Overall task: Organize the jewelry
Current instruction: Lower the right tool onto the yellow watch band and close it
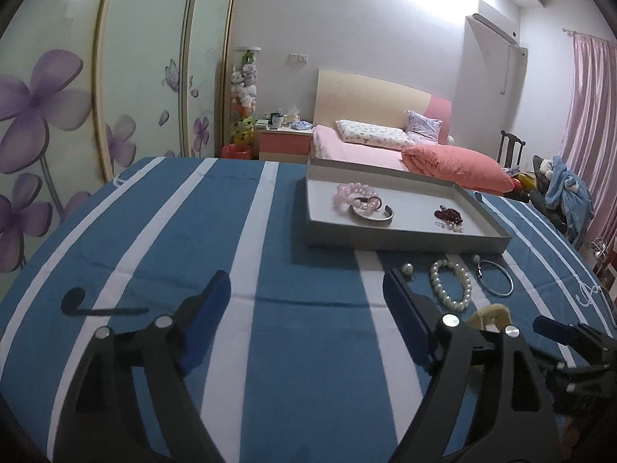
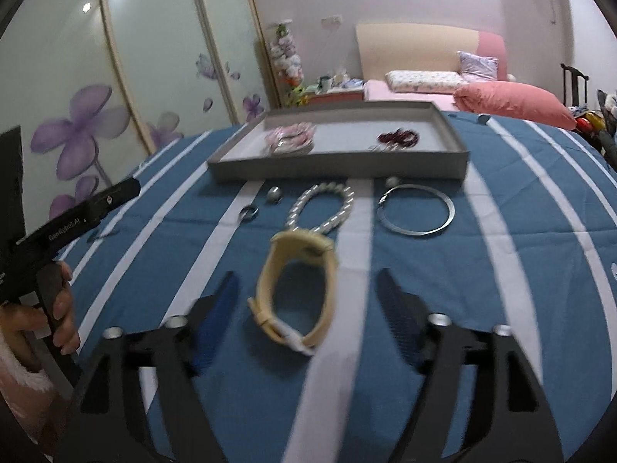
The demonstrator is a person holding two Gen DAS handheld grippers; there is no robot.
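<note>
A: Lying just before the grey tray: a pearl bracelet, silver bangle and cream watch.
B: Right gripper is straddling the watch, fingers released; left gripper is gaping, empty.

Bedroom with pale pinkish walls; glossy sliding wardrobe doors painted with purple flowers at left; pink bed with cream headboard behind blue, white-striped cloth on counter; pink curtain at right; bright ceiling glare
</note>
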